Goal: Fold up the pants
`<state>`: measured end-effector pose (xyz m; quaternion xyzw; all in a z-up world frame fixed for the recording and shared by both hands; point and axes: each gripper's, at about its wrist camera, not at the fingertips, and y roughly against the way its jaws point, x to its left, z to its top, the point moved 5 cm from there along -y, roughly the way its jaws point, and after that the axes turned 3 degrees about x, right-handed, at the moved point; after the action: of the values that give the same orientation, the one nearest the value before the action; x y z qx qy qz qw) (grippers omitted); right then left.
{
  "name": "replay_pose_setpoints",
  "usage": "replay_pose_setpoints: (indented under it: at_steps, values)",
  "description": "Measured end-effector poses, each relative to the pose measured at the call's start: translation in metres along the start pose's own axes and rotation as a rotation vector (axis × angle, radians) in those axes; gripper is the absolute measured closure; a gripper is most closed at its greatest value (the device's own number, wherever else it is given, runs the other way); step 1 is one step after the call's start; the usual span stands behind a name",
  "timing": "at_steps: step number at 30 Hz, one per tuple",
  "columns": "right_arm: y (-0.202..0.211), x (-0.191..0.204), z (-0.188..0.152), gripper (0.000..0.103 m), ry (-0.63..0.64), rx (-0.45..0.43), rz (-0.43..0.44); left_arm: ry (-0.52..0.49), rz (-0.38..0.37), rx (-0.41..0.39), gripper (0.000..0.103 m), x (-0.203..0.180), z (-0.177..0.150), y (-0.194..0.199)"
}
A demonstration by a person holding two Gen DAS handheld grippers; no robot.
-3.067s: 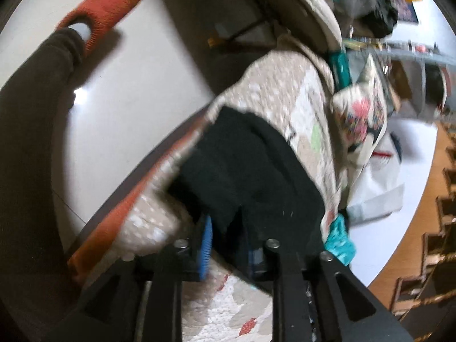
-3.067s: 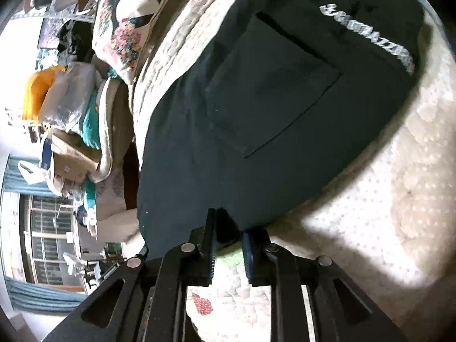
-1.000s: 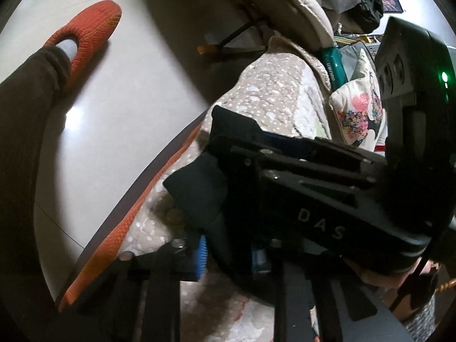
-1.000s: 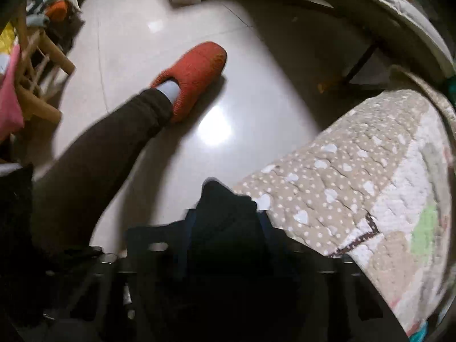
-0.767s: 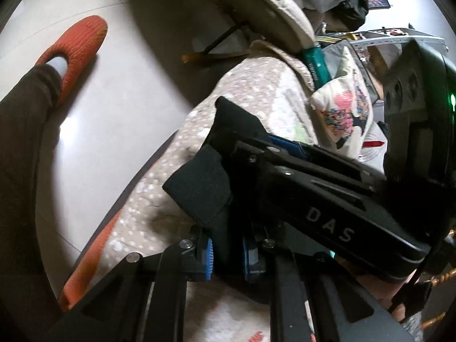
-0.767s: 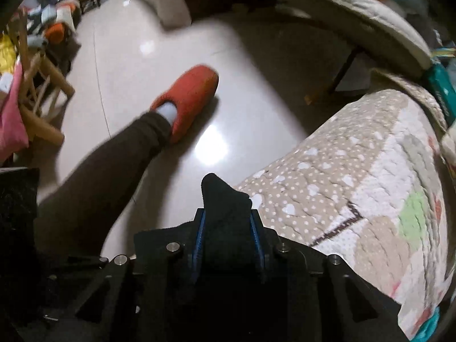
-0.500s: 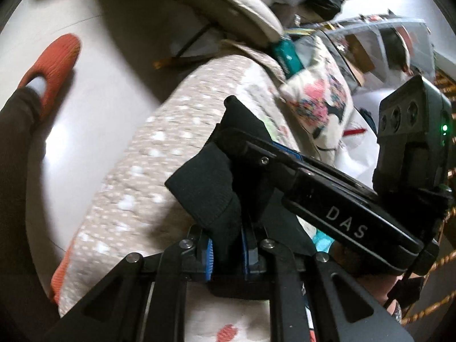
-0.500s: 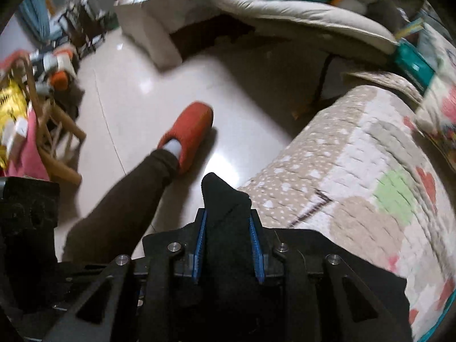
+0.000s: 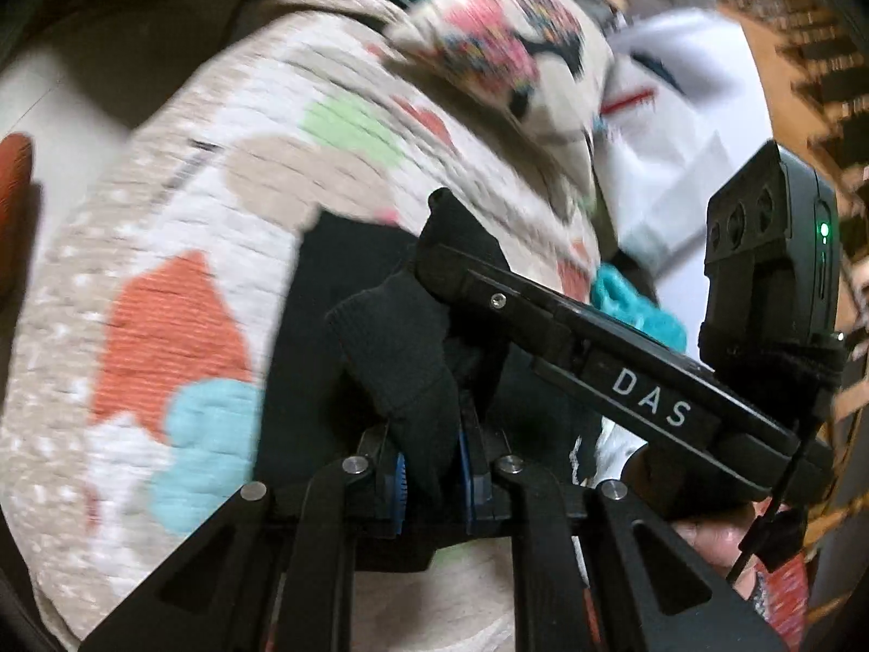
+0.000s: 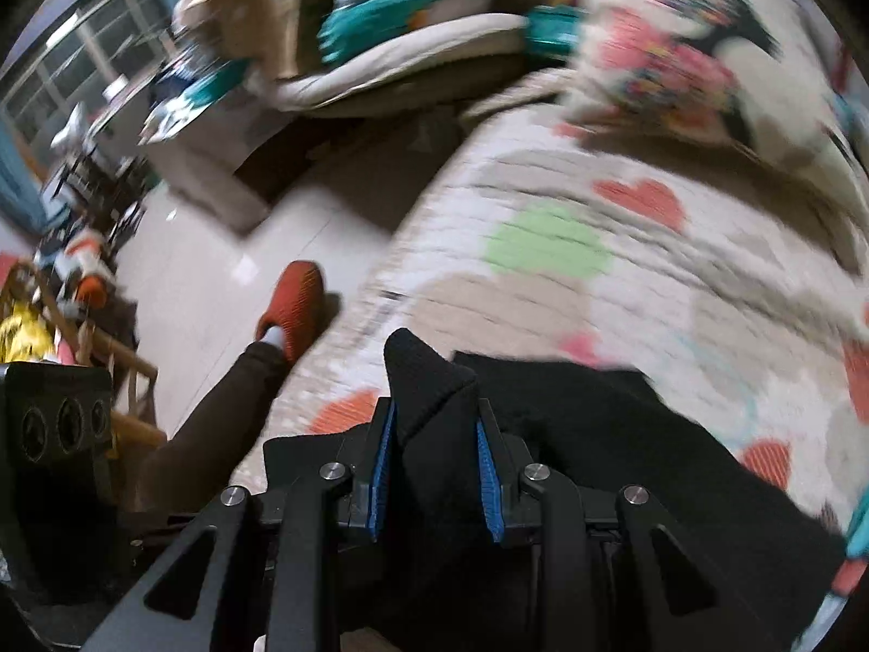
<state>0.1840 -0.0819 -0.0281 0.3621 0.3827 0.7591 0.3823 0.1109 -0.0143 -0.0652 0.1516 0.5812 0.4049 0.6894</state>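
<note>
I have the left tool clamped on a bunched end of the black pants, low in the left frame. The right tool grips another bunched end, bottom centre of its frame. The rest of the pants lies on the quilt below. I judge this the fold-over: both ends carried across. Next I should lower them evenly onto the spread cloth, edges matched, before letting go.

Dim indoor light, both views. Heavy motion blur smears the quilt and cushion (gripper frames stay sharp). Fisheye bends edges; corners black. Pale glare on floor. Pants featureless black.
</note>
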Motion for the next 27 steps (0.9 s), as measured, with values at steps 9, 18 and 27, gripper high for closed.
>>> replay_pose_setpoints:
  at_steps: [9,18,27]
  values:
    - [0.022,-0.105,-0.056,0.073,-0.215,-0.002,-0.098,-0.169,0.079,0.115,0.088,-0.045,-0.03,-0.052]
    - [0.082,-0.185,-0.086,0.055,-0.587,-0.153,-0.287,-0.179,0.036,0.099,0.069,-0.046,-0.034,-0.005]
    - [0.044,-0.064,-0.061,0.051,-0.235,-0.142,-0.059,-0.013,0.072,0.026,0.068,0.0,-0.015,0.014]
